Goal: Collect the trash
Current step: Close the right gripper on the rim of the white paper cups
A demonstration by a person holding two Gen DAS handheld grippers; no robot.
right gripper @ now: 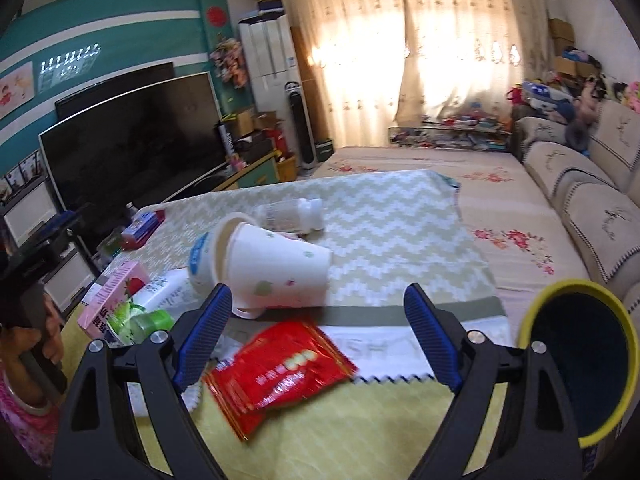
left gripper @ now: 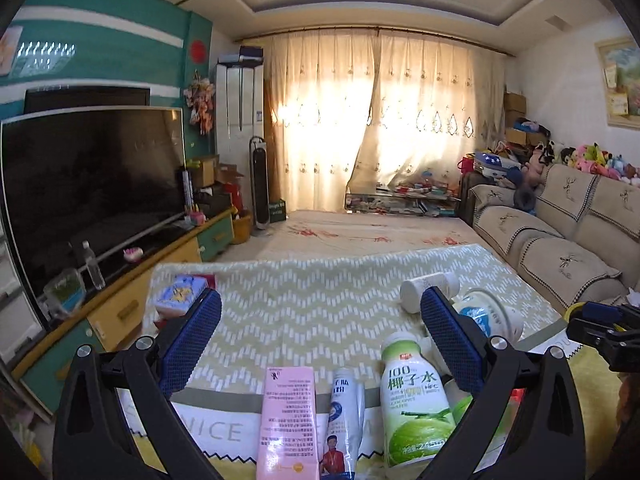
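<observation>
Trash lies on a table under a chevron cloth (left gripper: 304,292). My left gripper (left gripper: 320,298) is open, nothing between its pads. Close below it lie a pink carton (left gripper: 288,420), a white pouch (left gripper: 346,416) and a green coconut-water bottle (left gripper: 416,400). A small white bottle (left gripper: 424,286) lies beyond the right finger. My right gripper (right gripper: 318,294) is open above a red snack wrapper (right gripper: 276,372). Just past its fingers a paper cup (right gripper: 272,272) lies on its side. A white bottle (right gripper: 292,212) lies behind the cup. A yellow-rimmed dark bin (right gripper: 580,360) stands at the right.
A blue tissue pack (right gripper: 142,224) sits at the table's far left corner. A large TV (left gripper: 92,176) on a low cabinet runs along the left. A sofa (left gripper: 560,240) lines the right, with a flowered floor cover between. A person's hand (right gripper: 24,344) shows at the left edge.
</observation>
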